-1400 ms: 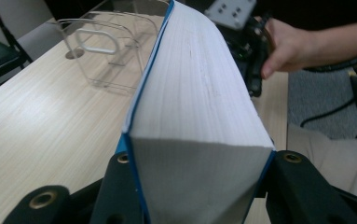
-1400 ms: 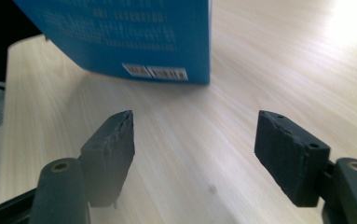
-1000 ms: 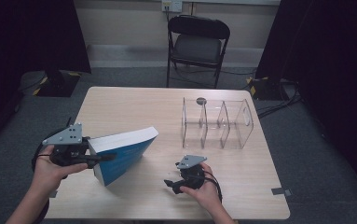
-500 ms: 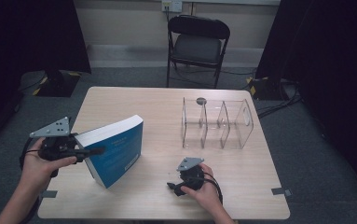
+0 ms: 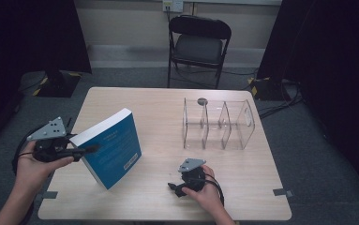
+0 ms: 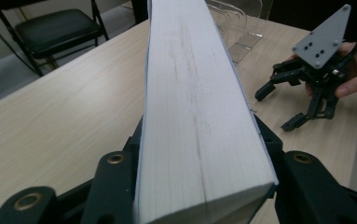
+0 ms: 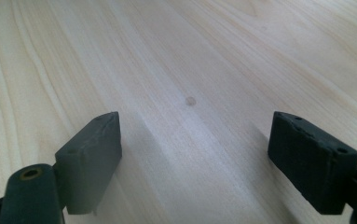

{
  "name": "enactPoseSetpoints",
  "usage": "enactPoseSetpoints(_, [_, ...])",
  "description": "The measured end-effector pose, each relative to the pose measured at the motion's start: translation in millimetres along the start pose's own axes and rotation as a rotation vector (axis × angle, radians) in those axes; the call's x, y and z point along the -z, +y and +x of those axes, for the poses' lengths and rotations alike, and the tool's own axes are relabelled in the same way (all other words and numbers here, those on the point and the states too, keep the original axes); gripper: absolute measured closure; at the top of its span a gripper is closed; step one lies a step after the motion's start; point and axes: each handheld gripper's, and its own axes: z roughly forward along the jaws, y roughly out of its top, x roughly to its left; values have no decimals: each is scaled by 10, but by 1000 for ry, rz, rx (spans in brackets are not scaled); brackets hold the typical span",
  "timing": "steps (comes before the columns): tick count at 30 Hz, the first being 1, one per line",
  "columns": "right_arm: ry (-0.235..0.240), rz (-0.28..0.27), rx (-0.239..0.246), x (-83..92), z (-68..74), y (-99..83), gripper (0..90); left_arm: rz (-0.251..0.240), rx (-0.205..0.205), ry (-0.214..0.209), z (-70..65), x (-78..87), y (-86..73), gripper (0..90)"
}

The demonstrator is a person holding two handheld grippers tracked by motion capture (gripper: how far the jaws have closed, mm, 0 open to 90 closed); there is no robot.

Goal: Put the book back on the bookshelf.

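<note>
— Near the tabletop's [image 5: 168, 101] left edge, what has the left claw [image 5: 86, 150] got?

— Its jaws sit on both covers of the blue book [image 5: 114, 145], having just eased a little wider, yet the book is between them still. A second ago the book leaned lower toward the middle; now it stands steeper on its bottom edge.

— And the right claw [image 5: 175, 189]?

— Wide apart, empty, resting by the front edge.

— Meaning?

— Probably the book is being stood up for the clear divider rack [image 5: 219, 124] toward the far right corner.
</note>
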Motion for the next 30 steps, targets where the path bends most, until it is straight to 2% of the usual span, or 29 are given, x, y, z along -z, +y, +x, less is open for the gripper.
enactPoseSetpoints(3, [-1,-1,0,-1,0,0,162,5,-7,34,-19,11,-3,531])
enactPoseSetpoints(6, [-1,-1,0,-1,0,-1,162,17,5,66,-36,15,4,506])
enactPoseSetpoints(9, [-1,-1,-1,-1,0,-1,162,17,-11,104,-59,5,6,467])
enactPoseSetpoints(11, [-1,-1,0,-1,0,-1,162,11,-14,108,-68,-5,-4,462])
enactPoseSetpoints(13, [-2,-1,0,-1,0,-1,162,18,18,112,-71,-20,-12,457])
enactPoseSetpoints(16, [-2,-1,-1,-1,1,-1,162,39,44,116,-73,-50,-19,438])
enactPoseSetpoints(20, [-2,0,-3,-1,2,-1,162,64,111,146,-84,-100,-30,406])
enactPoseSetpoints(21, [-2,-1,-1,-1,0,-1,162,73,123,165,-87,-107,-29,390])
enactPoseSetpoints(23, [-2,-1,-1,-2,1,-1,162,84,142,173,-99,-125,-32,385])
enactPoseSetpoints(24, [-2,-1,-1,-1,1,-1,162,112,195,169,-97,-134,-35,391])
enactPoseSetpoints(25, [-2,-1,-1,-1,1,-1,162,137,220,171,-91,-153,-38,389])
enactPoseSetpoints(27, [-2,-1,-1,-1,1,-1,162,149,213,174,-88,-187,-55,344])
enactPoseSetpoints(29, [-3,-1,-2,-2,2,-1,162,139,207,158,-74,-195,-67,356])
enactPoseSetpoints(30, [-3,-1,-2,-2,2,-1,162,135,203,163,-78,-198,-70,364])
